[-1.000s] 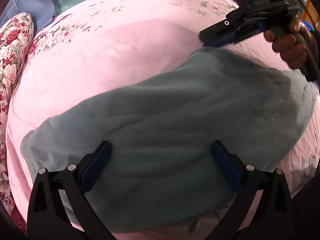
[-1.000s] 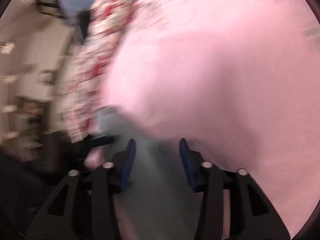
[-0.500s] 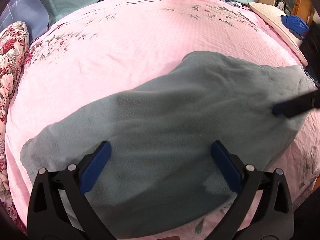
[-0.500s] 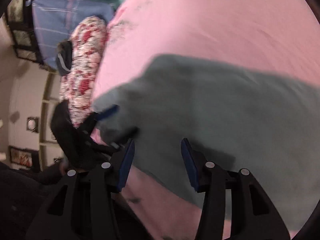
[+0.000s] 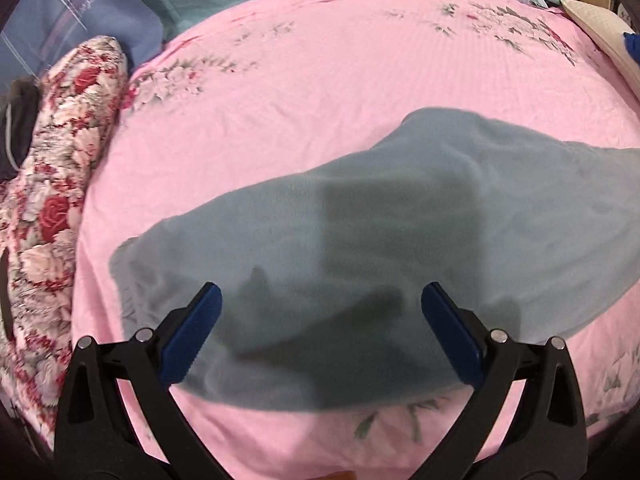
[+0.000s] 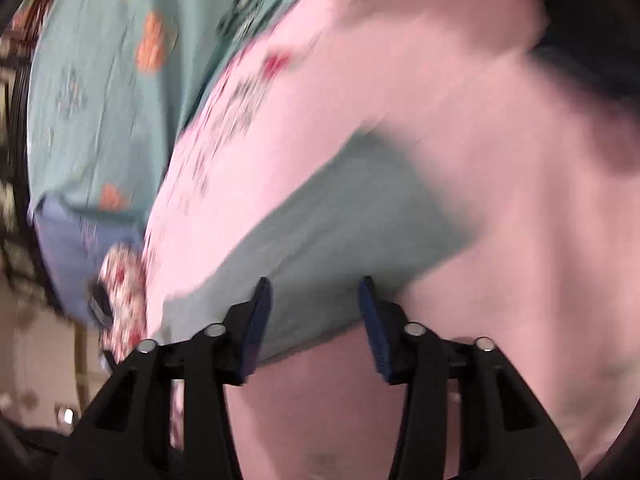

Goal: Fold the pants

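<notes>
Pants: the grey-blue fleece pants (image 5: 400, 240) lay flat across the pink bedsheet (image 5: 320, 80), a long shape running from your near left to the far right, already looking doubled over.
Left gripper: your left gripper (image 5: 320, 332) hung over the near part of the cloth with its jaws spread wide; nothing was between the blue pads (image 5: 192, 336).
Right gripper: your right gripper (image 6: 316, 316) was parted to a middling gap and held nothing; that view was blurred, so whether its tips touched the cloth could not be told.
Feel: you should have judged the fabric soft, thick, light and limp, with no stiffness to carry a fold by itself.
Grip: fleece is not slippery, so I judged a pinch on both layers would hold well.
Where to hold: the narrow end (image 5: 132, 264) at your near left and the wide end (image 5: 592, 208) at the far right looked the best places; take each at a corner, close to the edge.
Risk: catching only the top layer, or the sheet with it, would likely spoil the fold.
Surroundings: a floral pillow (image 5: 52, 200) lay beside the sheet's left edge, apart from the pants.
</notes>
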